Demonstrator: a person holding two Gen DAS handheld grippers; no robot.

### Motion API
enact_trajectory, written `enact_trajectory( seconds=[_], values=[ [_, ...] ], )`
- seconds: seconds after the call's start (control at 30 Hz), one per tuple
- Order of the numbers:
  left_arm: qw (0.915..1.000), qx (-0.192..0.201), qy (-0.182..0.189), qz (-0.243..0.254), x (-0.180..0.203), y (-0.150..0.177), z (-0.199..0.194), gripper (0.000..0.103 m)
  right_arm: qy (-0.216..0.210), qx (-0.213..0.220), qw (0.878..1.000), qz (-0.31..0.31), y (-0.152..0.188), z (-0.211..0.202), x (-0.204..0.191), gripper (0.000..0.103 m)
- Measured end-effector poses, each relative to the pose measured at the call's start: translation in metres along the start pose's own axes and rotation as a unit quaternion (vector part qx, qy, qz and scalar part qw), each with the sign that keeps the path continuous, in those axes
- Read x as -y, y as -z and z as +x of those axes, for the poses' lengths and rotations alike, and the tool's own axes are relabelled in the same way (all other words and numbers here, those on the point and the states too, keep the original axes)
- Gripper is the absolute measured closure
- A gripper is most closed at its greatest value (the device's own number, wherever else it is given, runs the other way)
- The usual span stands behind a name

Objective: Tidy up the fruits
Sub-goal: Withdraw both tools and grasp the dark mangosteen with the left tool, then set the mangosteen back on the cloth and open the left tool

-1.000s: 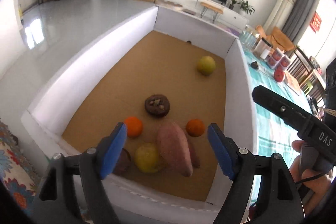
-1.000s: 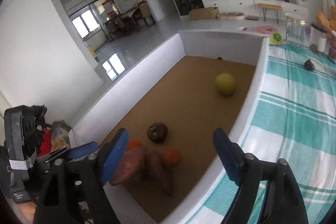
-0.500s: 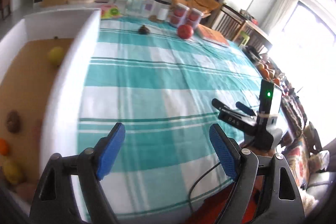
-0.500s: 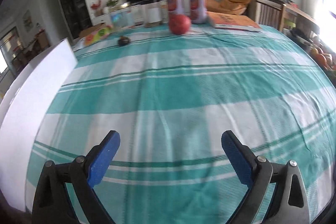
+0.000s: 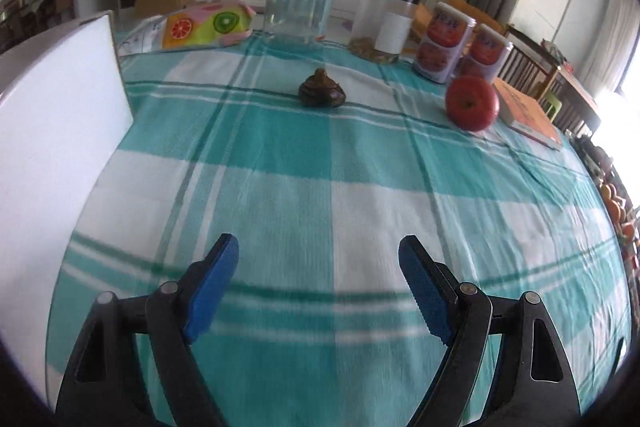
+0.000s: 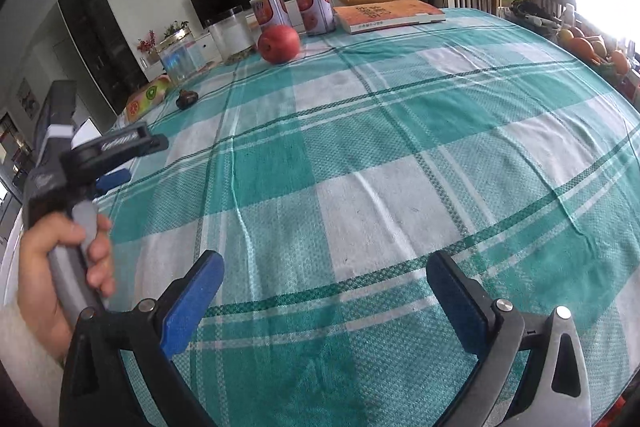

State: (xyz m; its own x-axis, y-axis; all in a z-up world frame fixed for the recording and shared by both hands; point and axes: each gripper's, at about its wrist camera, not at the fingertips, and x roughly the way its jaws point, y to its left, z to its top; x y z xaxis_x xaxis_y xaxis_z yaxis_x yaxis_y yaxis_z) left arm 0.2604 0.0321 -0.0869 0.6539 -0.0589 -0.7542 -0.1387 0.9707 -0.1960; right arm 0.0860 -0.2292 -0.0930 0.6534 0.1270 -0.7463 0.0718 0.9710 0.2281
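Observation:
A red apple rests on the teal checked tablecloth at the far right, in front of two tins. A small dark brown fruit lies farther left on the cloth. My left gripper hovers open over bare cloth, well short of both fruits. My right gripper has its jaws opening with nothing between them, above the cloth near the table's front. In the right wrist view a hand holds the left gripper at the left edge.
The white box wall stands along the left. At the back are a glass jar, a white canister, two tins, a fruit-print pack and an orange book. More fruit lies beyond the right edge.
Both grippers have swung away from the box of fruit and now look over the tablecloth. The right gripper's jaws stand wider, and the sweet potato seen by its left pad is gone.

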Motion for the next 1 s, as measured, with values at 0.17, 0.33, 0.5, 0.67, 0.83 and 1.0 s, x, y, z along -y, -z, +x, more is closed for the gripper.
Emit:
enact_trajectory(
  seconds=[0.17, 0.33, 0.5, 0.67, 0.83, 1.0],
  values=[
    [0.9994, 0.009, -0.030, 0.015, 0.001, -0.044, 0.045, 0.019, -0.009, -0.014, 1.000, 0.006, 0.001, 0.006, 0.002, 0.002],
    [0.9993, -0.002, -0.021, 0.029, 0.008, -0.077, 0.076, 0.019, -0.012, -0.023, 1.000, -0.001, -0.001, 0.011, -0.002, 0.002],
    [0.9982, -0.003, -0.042, 0.043, 0.012, -0.092, 0.091, 0.034, -0.012, -0.025, 1.000, -0.012, -0.001, 0.014, -0.007, 0.001],
    [0.9983, 0.011, -0.025, 0.052, 0.012, -0.078, 0.073, 0.057, -0.013, -0.023, 1.000, -0.010, -0.001, 0.014, -0.006, 0.001],
    [0.9974, -0.016, 0.018, 0.069, 0.021, -0.029, 0.013, 0.057, -0.011, -0.022, 1.000, -0.011, -0.002, 0.015, -0.007, 0.001],
    [0.9914, -0.042, 0.073, 0.100, 0.031, 0.033, -0.065, 0.057, -0.015, -0.021, 1.000, -0.009, -0.001, 0.012, -0.005, 0.001]
  ],
)
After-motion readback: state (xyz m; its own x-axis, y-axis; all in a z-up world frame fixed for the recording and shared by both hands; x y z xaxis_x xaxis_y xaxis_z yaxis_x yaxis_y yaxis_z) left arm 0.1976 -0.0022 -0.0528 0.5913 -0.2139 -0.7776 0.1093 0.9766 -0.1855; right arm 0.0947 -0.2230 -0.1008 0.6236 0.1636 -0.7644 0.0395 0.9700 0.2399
